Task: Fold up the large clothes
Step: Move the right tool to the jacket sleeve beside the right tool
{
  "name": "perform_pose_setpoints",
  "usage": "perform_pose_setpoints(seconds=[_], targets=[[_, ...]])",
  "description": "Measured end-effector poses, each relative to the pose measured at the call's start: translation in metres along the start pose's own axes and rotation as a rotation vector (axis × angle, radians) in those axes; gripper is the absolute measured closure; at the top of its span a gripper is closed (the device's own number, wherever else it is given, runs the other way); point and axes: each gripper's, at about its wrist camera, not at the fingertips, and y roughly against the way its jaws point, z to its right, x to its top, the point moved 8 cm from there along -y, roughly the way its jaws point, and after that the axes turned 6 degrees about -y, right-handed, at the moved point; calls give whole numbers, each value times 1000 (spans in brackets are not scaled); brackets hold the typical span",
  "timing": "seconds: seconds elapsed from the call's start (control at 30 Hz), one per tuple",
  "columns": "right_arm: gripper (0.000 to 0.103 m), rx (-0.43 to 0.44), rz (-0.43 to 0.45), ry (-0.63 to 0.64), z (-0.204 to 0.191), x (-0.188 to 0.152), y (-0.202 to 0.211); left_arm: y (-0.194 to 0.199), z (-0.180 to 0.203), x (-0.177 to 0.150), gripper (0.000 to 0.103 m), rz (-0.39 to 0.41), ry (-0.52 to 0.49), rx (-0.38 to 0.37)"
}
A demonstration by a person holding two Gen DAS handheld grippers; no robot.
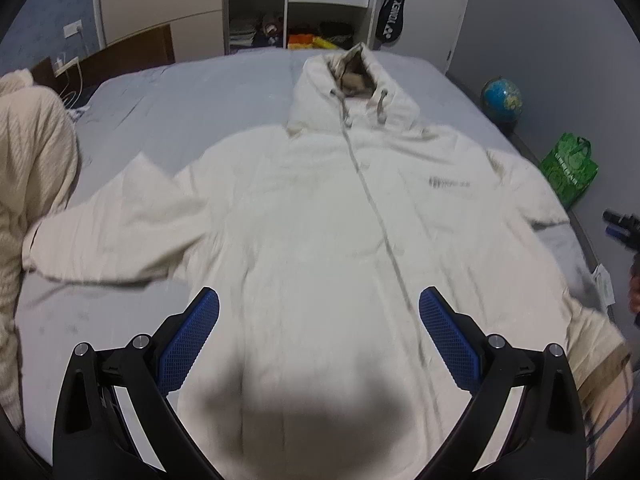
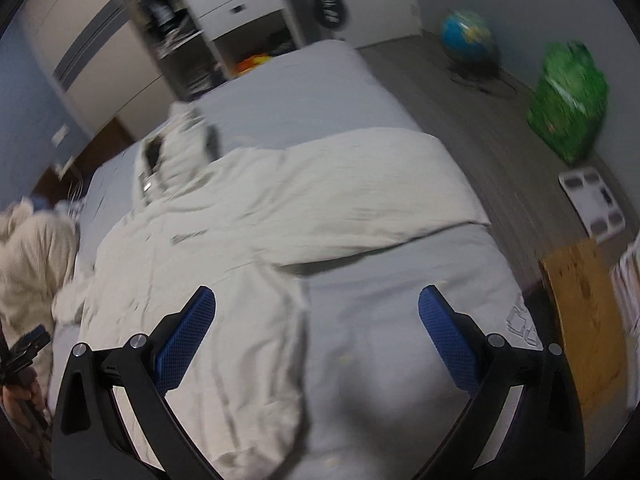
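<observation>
A large cream hooded zip jacket [image 1: 320, 216] lies front up on the grey bed [image 1: 192, 96], hood at the far end, both sleeves spread out sideways. My left gripper [image 1: 319, 320] is open and empty, hovering above the jacket's lower middle. In the right wrist view the jacket [image 2: 224, 240] lies to the left, with one sleeve [image 2: 360, 184] stretched toward the bed's right edge. My right gripper [image 2: 317, 320] is open and empty above the jacket's hem edge and the bare grey sheet [image 2: 400, 320].
A cream knitted garment [image 1: 28, 168] lies at the bed's left side. A wardrobe and shelves [image 1: 280, 0] stand behind the bed. A globe [image 2: 468, 36], a green bag [image 2: 568, 108], a white scale [image 2: 592, 204] and a wooden board [image 2: 584, 320] sit on the floor to the right.
</observation>
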Motion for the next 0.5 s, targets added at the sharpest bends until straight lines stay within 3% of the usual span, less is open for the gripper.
perform_pose_setpoints(seconds=[0.1, 0.27, 0.4, 0.5], targets=[[6, 6, 4, -111, 34, 13, -13, -9, 4, 22, 6, -1, -11, 2], [6, 122, 12, -354, 81, 34, -37, -30, 11, 52, 6, 27, 10, -19], [6, 246, 10, -530, 100, 46, -65, -52, 11, 53, 7, 48, 44, -37], [6, 269, 6, -612, 108, 50, -85, -72, 7, 40, 7, 14, 51, -23]])
